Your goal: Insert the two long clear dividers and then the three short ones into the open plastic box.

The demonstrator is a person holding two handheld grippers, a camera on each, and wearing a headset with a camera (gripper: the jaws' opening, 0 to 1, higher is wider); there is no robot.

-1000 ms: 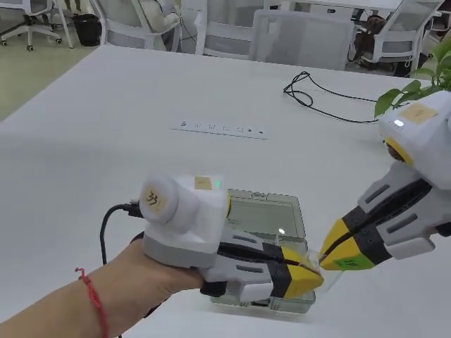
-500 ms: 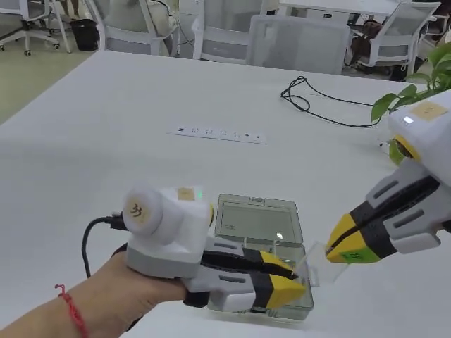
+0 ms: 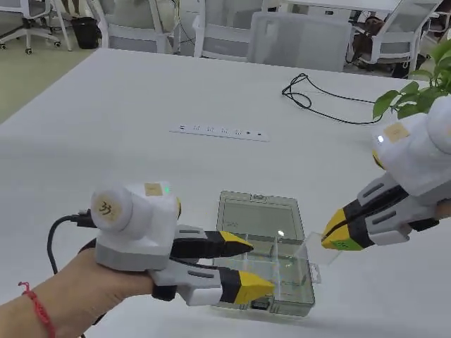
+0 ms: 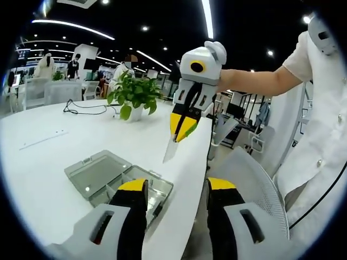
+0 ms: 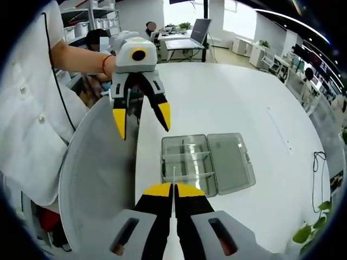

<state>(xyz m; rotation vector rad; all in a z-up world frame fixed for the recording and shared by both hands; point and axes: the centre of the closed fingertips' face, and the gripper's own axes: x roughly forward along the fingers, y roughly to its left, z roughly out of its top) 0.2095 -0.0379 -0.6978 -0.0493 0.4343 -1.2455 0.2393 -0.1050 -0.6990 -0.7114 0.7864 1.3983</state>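
One clear divider (image 3: pixel 318 251) sits pinched in the right tongs (image 3: pixel 326 241) beside the open box (image 3: pixel 283 304), ready to slot in, while the left tongs (image 3: pixel 260 265) gape empty.

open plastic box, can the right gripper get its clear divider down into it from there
Probably yes. The right gripper, shut on the divider, hangs at the right edge of the box, and the lid lies folded back. The open left gripper, over its left side, may crowd it.

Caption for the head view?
Right gripper holds a clear divider at the edge of the open plastic box; left gripper open alongside.
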